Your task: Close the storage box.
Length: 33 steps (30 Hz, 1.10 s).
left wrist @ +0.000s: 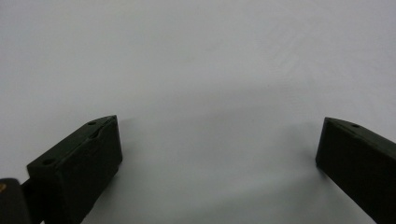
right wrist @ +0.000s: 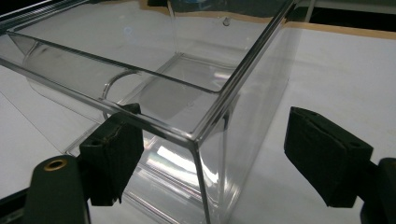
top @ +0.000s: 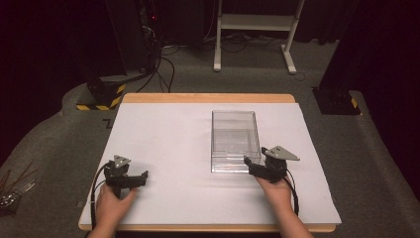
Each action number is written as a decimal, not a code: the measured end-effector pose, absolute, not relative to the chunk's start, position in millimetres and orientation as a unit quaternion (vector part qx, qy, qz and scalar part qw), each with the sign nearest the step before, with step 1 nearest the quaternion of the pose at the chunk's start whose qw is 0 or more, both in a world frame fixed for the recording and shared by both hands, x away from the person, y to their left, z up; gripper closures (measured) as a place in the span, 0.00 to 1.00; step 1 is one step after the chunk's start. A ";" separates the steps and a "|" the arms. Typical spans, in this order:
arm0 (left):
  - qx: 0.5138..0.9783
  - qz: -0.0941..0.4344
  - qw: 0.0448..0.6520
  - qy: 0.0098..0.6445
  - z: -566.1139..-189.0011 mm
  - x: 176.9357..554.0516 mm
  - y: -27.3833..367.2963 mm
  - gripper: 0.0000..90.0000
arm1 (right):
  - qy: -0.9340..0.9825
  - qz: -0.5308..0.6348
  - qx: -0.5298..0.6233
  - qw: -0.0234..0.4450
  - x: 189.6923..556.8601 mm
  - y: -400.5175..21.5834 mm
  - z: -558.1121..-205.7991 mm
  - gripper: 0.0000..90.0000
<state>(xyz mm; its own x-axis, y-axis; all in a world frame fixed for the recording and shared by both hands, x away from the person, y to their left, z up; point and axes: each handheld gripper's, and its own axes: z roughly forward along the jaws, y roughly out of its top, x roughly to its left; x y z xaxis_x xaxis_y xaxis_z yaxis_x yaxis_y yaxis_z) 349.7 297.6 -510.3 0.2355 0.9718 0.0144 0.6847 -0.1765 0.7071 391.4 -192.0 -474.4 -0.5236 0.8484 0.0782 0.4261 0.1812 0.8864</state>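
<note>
- Early stage: right gripper [top: 253,165] is at the near right corner of the clear box [top: 235,139], jaws spread and straddling that corner, not clamped yet.
- Box sits at about 1 o'clock from table centre on the white sheet [top: 163,144], apparently empty.
- Left gripper [top: 134,179] rests at 7 o'clock, jaws released, nothing between them.
- Left to do, I'd judge: close on the wall, then move the box.
- Box: rigid transparent plastic, rectangular, thin glossy walls, sharp rim [right wrist: 140,119]. Pads [right wrist: 114,149]: matte black blocks. Sheet: smooth, flat.
</note>
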 end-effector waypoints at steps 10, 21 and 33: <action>0.728 0.242 0.297 0.569 -510.3 349.6 297.5 0.01 | 0.740 0.467 0.431 0.219 385.0 -194.3 -469.8 0.27; 0.727 0.243 0.297 0.569 -510.4 349.5 297.4 0.01 | 0.748 0.467 0.421 0.214 365.5 -203.6 -468.2 0.27; 0.727 0.243 0.297 0.569 -510.4 349.5 297.4 0.01 | 0.747 0.444 0.445 0.215 350.3 -235.1 -485.0 0.27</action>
<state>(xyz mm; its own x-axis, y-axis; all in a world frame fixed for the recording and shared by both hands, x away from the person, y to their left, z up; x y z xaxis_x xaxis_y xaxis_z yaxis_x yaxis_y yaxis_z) 349.5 297.4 -510.4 0.2347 0.9720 0.0157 0.6833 -0.1764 0.7085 350.3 -235.1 -485.0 -0.5110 0.8563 0.0745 0.4740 0.2085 0.8555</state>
